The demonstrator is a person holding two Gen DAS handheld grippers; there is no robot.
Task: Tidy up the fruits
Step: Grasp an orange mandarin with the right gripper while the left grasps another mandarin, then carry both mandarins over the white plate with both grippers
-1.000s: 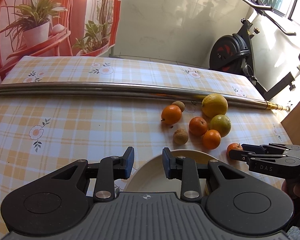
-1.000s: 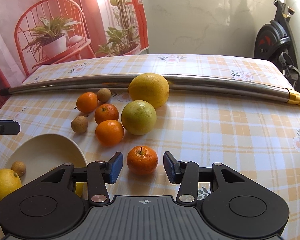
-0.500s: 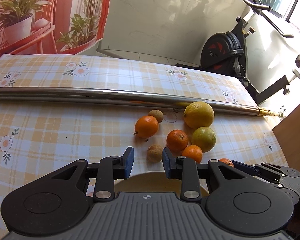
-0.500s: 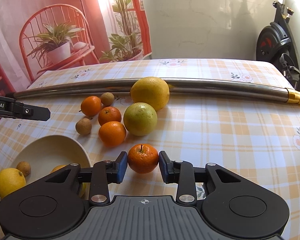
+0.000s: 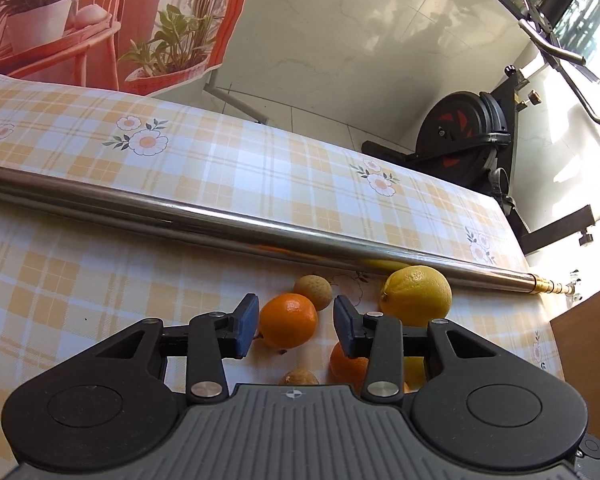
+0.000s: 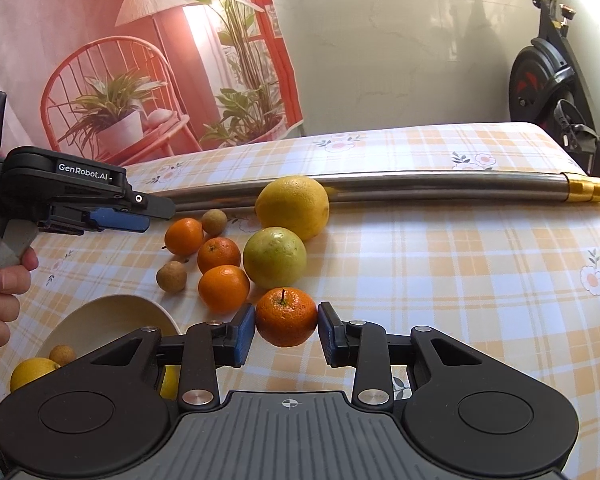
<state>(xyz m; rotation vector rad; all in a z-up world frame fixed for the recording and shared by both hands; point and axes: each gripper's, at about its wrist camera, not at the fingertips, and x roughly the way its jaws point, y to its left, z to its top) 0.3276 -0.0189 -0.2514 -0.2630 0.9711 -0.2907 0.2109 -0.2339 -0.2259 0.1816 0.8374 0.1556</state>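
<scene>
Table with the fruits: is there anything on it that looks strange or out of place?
Yes. A long metal pole lies across the tablecloth behind the fruit; the big lemon rests against it. It is no kitchen thing.

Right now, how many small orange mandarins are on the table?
4: one between the right gripper pads, one beside the bowl at, one mid-cluster, one farthest left. None seems hidden.

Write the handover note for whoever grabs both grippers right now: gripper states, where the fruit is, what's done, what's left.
Right gripper: shut on the stemmed orange, near the bowl.
Left gripper: jaws opening around the far-left orange, not gripping.
Done: a lemon and a small brown fruit are in the bowl.
Left: the rest of the cluster by the metal pole, including the big yellow citrus and green citrus.
</scene>
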